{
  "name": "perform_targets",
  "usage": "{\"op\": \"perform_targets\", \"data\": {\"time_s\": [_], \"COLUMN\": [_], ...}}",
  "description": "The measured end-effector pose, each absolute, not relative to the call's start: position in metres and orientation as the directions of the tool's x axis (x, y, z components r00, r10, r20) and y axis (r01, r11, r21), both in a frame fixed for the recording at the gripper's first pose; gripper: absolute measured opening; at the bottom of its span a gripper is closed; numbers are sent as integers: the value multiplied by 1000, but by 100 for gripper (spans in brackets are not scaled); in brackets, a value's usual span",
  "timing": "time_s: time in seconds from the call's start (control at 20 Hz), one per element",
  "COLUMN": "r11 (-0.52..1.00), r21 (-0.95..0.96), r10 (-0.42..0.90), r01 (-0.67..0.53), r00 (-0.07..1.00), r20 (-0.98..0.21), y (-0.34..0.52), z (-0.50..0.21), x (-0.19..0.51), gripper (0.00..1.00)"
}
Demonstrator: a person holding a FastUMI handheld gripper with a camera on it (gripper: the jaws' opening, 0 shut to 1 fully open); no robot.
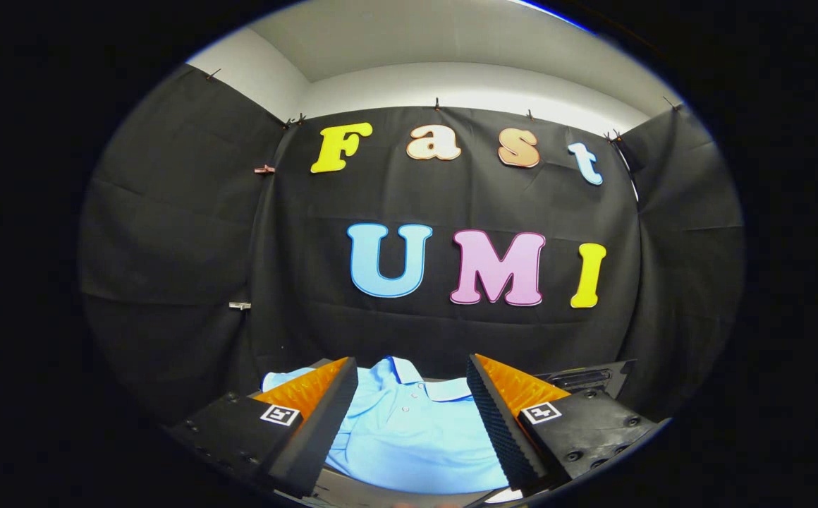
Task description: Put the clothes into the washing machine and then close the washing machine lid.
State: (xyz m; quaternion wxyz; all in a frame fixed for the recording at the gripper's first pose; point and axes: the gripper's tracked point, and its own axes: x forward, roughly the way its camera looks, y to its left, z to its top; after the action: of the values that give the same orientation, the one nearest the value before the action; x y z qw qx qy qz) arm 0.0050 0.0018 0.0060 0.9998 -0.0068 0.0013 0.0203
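Observation:
A light blue polo shirt [409, 430] lies flat below me, its collar pointing toward the booth's back wall. My gripper [411, 367] hangs above it, open, with a wide gap between the two fingers [324, 402]. The shirt's chest and button placket show through that gap, and one sleeve pokes out beyond the left finger. Neither finger touches the cloth. The shirt rests on a dark surface [352, 490] whose pale edge shows just under the shirt's hem.
A dark moulded part with a slot [582, 379] sits just beyond the right finger, next to the shirt. Black cloth walls close the booth on the left, back and right.

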Motion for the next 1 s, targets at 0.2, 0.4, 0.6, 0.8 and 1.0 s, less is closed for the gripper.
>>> {"op": "perform_targets", "data": {"time_s": [0.2,0.4,0.6,0.8,1.0], "r11": [996,995,997,999,998], "r21": [-37,-66,-45,6,-17], "r10": [75,66,50,45,53], "r01": [-76,-68,-55,-45,-60], "r00": [997,997,995,980,963], "r20": [-22,-29,-91,-194,-263], "y": [11,10,6,-2,1], "z": [2,1,-19,-38,-47], "x": [12,18,28,45,74], "gripper": [98,98,98,98,98]}}
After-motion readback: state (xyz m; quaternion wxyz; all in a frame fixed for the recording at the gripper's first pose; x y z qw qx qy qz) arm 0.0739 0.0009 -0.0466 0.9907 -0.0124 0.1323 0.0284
